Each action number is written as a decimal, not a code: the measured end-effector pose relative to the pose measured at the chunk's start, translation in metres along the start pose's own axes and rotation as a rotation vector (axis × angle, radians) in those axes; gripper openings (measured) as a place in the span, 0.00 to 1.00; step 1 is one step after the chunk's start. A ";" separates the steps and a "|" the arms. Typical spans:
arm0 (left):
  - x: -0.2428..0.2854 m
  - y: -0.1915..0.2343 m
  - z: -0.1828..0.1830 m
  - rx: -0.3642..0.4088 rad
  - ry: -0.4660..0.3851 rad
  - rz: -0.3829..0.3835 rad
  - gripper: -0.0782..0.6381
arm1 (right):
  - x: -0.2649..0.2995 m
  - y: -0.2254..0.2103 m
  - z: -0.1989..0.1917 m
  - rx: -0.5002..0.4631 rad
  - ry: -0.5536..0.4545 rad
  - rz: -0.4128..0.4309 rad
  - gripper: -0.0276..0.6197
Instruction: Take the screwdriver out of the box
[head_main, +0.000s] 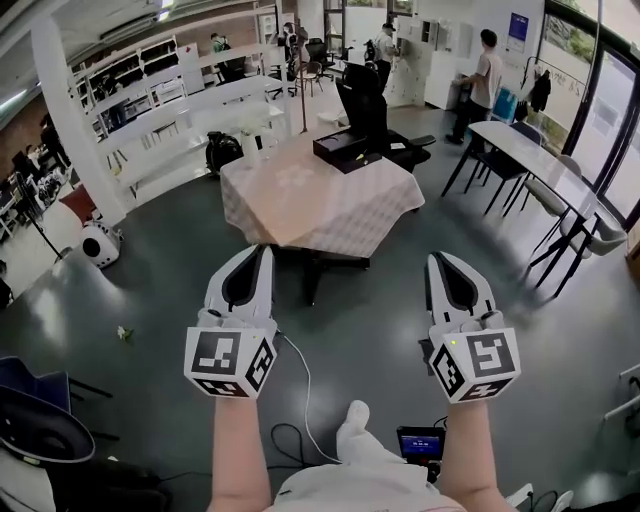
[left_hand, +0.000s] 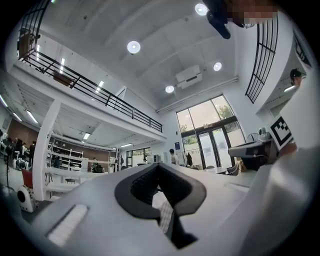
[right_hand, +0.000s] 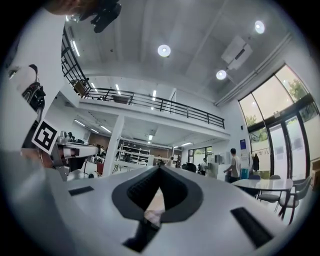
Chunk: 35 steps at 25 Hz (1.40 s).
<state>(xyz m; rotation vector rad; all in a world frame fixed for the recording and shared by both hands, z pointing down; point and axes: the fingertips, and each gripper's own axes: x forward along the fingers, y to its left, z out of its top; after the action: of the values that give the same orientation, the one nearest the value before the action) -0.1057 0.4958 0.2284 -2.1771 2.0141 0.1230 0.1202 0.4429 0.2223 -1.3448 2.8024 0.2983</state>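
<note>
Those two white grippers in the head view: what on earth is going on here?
A person holds a gripper in each hand. The left gripper and the right gripper are both shut, hold nothing and point ahead. Well beyond them stands a table with a checked cloth, and on it a black box with its lid up. Neither gripper is near the box, and no screwdriver shows from here.

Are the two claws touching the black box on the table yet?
No, the left gripper and right gripper hang over the floor, well short of the table where the black box sits.
</note>
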 end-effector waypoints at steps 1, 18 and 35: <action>0.015 0.001 -0.003 0.003 0.001 0.000 0.12 | 0.013 -0.009 -0.003 -0.008 -0.002 0.000 0.05; 0.236 -0.006 -0.059 -0.002 0.045 -0.001 0.12 | 0.165 -0.157 -0.059 0.020 0.007 -0.010 0.05; 0.424 0.051 -0.112 0.029 -0.002 -0.027 0.12 | 0.329 -0.225 -0.116 -0.002 0.040 -0.037 0.05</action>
<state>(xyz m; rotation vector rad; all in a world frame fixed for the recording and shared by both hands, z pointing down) -0.1273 0.0555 0.2595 -2.1843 1.9723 0.0916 0.0957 0.0311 0.2663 -1.4174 2.8056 0.2762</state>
